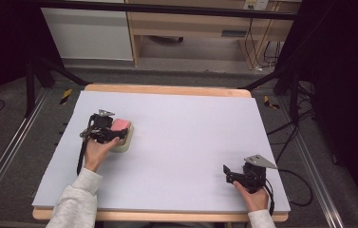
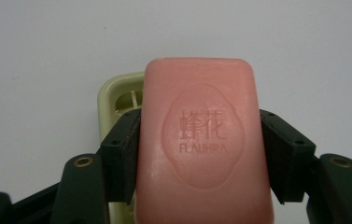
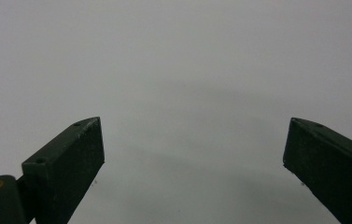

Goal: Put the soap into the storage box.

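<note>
Pinching pink soap bar (image 2: 205,142) by its long sides: left hand-held gripper (image 2: 200,147), over cream soap dish (image 2: 117,95); right hand-held gripper (image 3: 193,154) spread, idle.

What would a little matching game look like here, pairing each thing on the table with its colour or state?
Things:
1. soap bar
2. soap dish
3. left gripper
4. right gripper

Descriptions:
A. jaws wide apart, nothing between them
B. pale cream, lying under the bar
C. pink, stamped with letters
D. jaws pressed on both sides of the bar

Pairs: 1-C, 2-B, 3-D, 4-A
</note>
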{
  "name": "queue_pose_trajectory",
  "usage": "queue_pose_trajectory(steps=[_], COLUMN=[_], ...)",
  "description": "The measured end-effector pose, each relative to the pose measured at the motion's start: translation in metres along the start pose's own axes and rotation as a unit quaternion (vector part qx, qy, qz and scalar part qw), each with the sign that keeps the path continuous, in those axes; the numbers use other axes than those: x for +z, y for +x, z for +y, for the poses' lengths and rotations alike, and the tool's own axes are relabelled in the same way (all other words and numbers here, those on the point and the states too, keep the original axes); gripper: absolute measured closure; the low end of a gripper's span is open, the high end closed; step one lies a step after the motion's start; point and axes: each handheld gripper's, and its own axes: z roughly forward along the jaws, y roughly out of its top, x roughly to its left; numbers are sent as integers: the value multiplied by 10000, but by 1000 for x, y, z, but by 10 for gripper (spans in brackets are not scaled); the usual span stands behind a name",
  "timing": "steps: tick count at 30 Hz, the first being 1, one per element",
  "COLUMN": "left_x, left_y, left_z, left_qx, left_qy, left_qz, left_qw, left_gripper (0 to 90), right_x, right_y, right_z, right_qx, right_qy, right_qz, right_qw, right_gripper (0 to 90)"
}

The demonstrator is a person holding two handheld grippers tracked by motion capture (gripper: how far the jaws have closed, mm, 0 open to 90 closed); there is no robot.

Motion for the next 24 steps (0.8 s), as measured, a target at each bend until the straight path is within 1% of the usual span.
queue_pose_trajectory(steps=[12, 17, 20, 21, 24], left_x=[8, 12, 14, 15, 16], left_y=[5, 6, 7, 8, 8], left_z=[-2, -3, -5, -5, -6], left_qx=[-42, -25, -59, -66, -77], left_qy=[74, 119, 163, 168, 184], left_qz=[62, 96, 120, 126, 138], left_qw=[9999, 9999, 9998, 9998, 9997], left_gripper=[373, 374, 373, 373, 374], right_x=[0, 0, 0, 0, 0], right_y=[0, 0, 0, 0, 0], right_z=[0, 0, 0, 0, 0], right_qx=[33, 32, 6, 49, 34], right_qy=[23, 21, 12, 25, 20], right_qz=[21, 15, -4, 27, 19], right_qw=[10000, 10000, 10000, 10000, 10000], right_gripper=[55, 55, 55, 55, 55])
